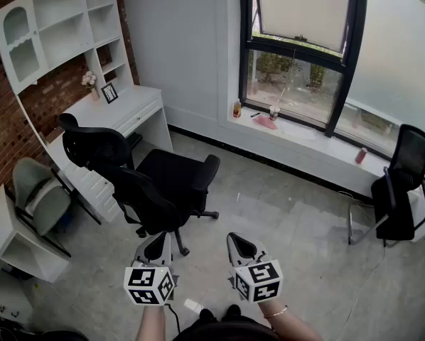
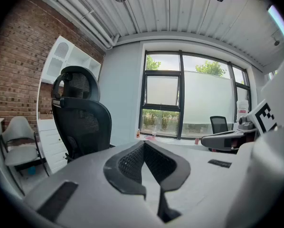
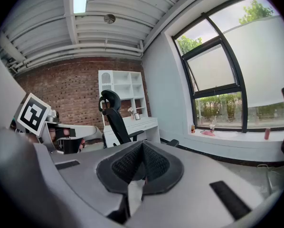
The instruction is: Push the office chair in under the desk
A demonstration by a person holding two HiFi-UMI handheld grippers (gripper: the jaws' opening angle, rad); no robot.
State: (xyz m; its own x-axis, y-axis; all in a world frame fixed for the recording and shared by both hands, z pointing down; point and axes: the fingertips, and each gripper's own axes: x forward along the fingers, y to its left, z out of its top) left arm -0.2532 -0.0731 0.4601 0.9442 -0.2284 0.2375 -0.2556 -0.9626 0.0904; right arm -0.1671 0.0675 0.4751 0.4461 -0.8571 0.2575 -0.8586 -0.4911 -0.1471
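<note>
A black office chair (image 1: 152, 183) with a tall mesh back and headrest stands on the grey floor, out in front of the white desk (image 1: 116, 112), its seat toward the window. My left gripper (image 1: 155, 246) is shut and empty, just behind the chair's base. My right gripper (image 1: 241, 246) is also shut and empty, to the right of the chair and apart from it. The chair's back (image 2: 80, 122) fills the left of the left gripper view. It shows as the chair (image 3: 114, 118) in front of the desk (image 3: 135, 125) in the right gripper view.
A white hutch (image 1: 63, 27) stands on the desk against the brick wall. A grey chair (image 1: 38, 194) stands at the left beside a low white cabinet (image 1: 3, 244). A second black chair (image 1: 401, 190) stands at the right below the window sill (image 1: 305, 130).
</note>
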